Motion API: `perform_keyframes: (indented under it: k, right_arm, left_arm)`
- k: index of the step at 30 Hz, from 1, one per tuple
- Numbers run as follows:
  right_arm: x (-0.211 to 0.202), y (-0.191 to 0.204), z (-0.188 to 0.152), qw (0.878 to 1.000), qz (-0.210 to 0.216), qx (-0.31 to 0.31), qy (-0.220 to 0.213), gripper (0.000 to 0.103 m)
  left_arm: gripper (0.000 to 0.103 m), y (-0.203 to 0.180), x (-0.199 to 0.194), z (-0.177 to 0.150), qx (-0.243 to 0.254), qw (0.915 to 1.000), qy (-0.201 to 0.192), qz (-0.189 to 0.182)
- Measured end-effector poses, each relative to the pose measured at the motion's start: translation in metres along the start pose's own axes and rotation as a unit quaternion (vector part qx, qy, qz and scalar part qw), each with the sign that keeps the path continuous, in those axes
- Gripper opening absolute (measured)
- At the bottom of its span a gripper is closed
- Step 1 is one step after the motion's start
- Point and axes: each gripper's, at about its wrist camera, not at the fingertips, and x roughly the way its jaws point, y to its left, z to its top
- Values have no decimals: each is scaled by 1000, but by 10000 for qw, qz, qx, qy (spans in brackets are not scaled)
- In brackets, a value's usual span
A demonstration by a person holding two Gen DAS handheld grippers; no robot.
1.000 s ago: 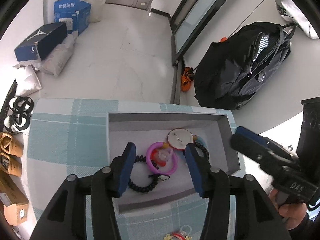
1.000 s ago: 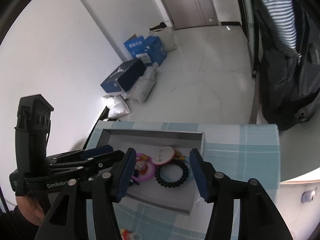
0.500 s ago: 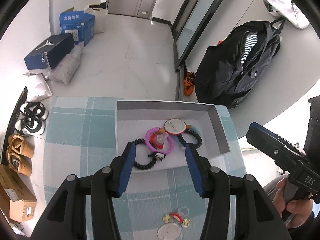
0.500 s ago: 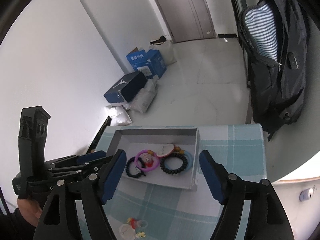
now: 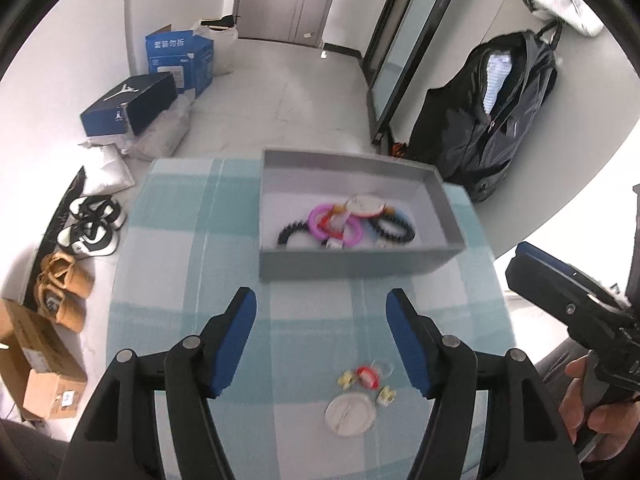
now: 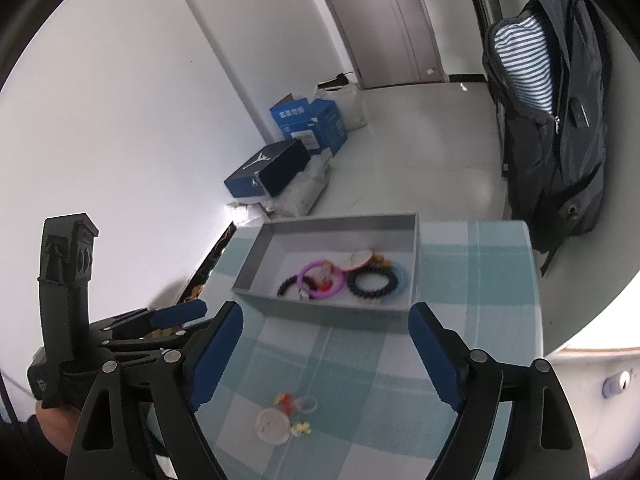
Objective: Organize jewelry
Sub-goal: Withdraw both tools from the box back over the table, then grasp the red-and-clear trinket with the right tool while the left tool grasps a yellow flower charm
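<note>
Both sets of jaws opening, nothing between them. Charm cluster (image 5: 366, 392) loose on the desk (image 5: 168, 280), near the tray (image 5: 436, 260). Best lowered straight over the cluster, left gripper (image 5: 320, 340) closing gently, then carried to the tray's bare corner.

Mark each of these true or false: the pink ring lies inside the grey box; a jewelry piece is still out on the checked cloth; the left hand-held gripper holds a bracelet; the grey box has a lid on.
1. The pink ring lies inside the grey box. True.
2. A charm piece with a white disc lies on the checked cloth, outside the box. True.
3. The left hand-held gripper holds a bracelet. False: nothing is between its opening jaws.
4. The grey box has a lid on. False: it is open-topped, contents visible.
</note>
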Motion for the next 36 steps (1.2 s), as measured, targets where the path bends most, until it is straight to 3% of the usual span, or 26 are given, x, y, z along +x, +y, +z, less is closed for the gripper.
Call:
perform_keyframes:
  k: [5, 15, 21, 33, 36]
  right_arm:
    - [7, 8, -18, 9999, 7, -113, 130, 87]
    - [31, 14, -54, 9979, 89, 35, 636, 88]
    - [41, 27, -73, 9959, 51, -46, 906, 88]
    - [55, 30, -77, 9946, -80, 0, 1036, 87]
    - [60, 29, -76, 9937, -39, 25, 1115, 76]
  left_arm:
    - [63, 10, 3, -19, -198, 9993, 137, 285]
    - [63, 26, 3, -51, -477, 9978, 186, 418]
    - [64, 40, 9, -69, -706, 9963, 398, 300]
    - [64, 40, -1, -80, -558, 9977, 332, 211]
    - [64, 41, -2, -80, -546, 9978, 319, 171]
